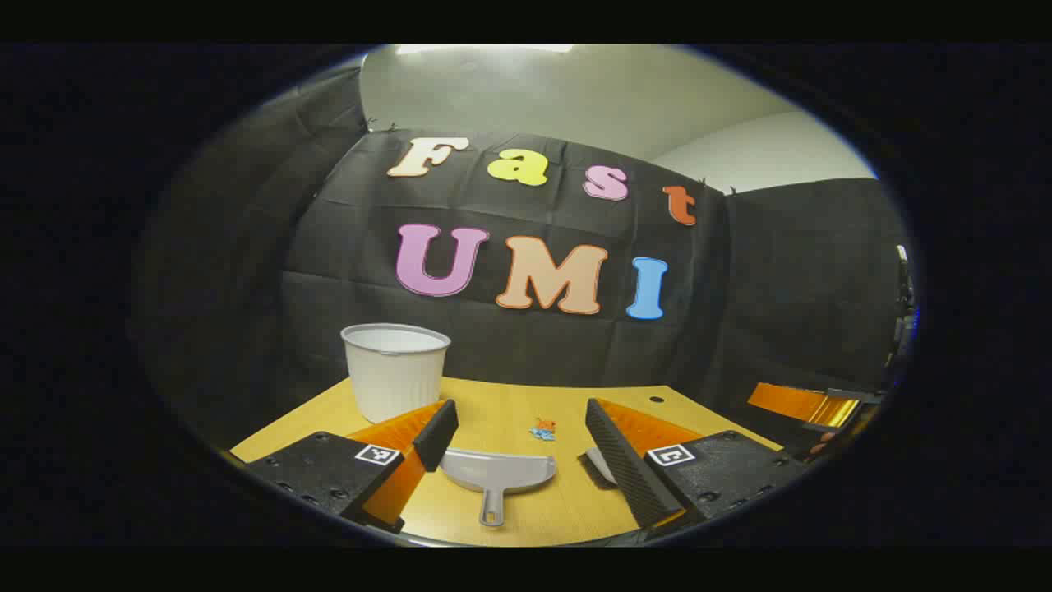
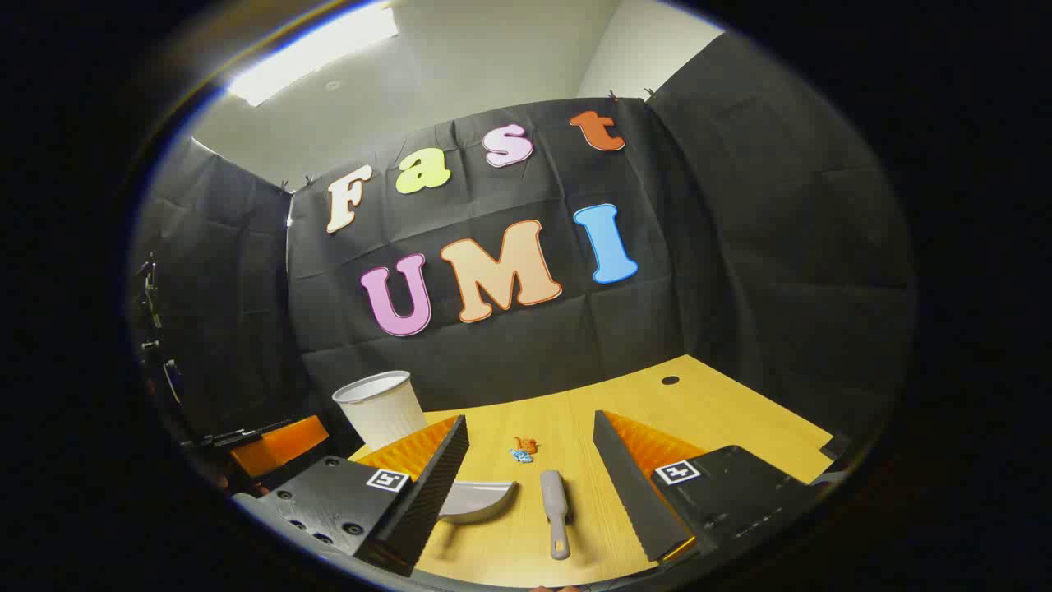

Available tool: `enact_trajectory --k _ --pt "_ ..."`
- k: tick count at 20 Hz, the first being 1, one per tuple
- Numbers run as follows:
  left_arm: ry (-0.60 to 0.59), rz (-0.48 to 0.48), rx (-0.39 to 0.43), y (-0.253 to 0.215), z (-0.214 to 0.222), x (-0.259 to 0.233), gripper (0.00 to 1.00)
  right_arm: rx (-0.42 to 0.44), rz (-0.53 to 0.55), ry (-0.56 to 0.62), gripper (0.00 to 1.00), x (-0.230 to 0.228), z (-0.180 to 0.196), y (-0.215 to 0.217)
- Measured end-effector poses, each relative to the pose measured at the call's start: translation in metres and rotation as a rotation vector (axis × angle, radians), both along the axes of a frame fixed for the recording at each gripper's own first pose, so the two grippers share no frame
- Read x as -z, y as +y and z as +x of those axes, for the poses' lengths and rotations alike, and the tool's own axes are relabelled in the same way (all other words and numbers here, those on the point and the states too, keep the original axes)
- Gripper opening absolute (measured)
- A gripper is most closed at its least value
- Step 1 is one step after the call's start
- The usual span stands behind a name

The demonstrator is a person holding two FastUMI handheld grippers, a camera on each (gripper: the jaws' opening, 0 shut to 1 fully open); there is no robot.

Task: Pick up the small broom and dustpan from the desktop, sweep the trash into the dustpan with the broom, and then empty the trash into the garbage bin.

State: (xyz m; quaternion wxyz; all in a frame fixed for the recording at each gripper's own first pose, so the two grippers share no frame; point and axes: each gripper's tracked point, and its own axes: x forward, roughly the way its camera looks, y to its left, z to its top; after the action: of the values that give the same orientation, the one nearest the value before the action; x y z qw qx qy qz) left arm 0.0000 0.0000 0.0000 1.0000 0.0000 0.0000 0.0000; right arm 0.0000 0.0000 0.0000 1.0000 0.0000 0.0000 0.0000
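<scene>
Left gripper spread wide, empty, dustpan btwn its fingers at lower centre, handle toward camera. Right gripper likewise wide over broom, lying lengthwise; trash just beyond.

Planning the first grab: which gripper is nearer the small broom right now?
Right. The right gripper is open with the broom lying between its fingers. The left gripper is open over the dustpan; the broom sits behind its right finger.
</scene>
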Motion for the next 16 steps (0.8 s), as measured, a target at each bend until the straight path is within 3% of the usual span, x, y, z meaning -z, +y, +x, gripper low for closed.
enact_trajectory --k 1,2,16 --pt "0.003 0.002 0.003 -0.001 0.001 0.001 0.91 0.003 0.004 0.003 0.92 0.002 -0.001 -0.002" --pt "0.008 0.005 0.006 -0.003 0.001 0.004 0.95 0.006 0.008 0.007 0.92 0.002 -0.002 -0.003" --pt "0.103 -0.001 -0.023 0.003 -0.011 0.018 0.93 -0.013 0.016 0.070 0.92 0.023 0.000 -0.002"
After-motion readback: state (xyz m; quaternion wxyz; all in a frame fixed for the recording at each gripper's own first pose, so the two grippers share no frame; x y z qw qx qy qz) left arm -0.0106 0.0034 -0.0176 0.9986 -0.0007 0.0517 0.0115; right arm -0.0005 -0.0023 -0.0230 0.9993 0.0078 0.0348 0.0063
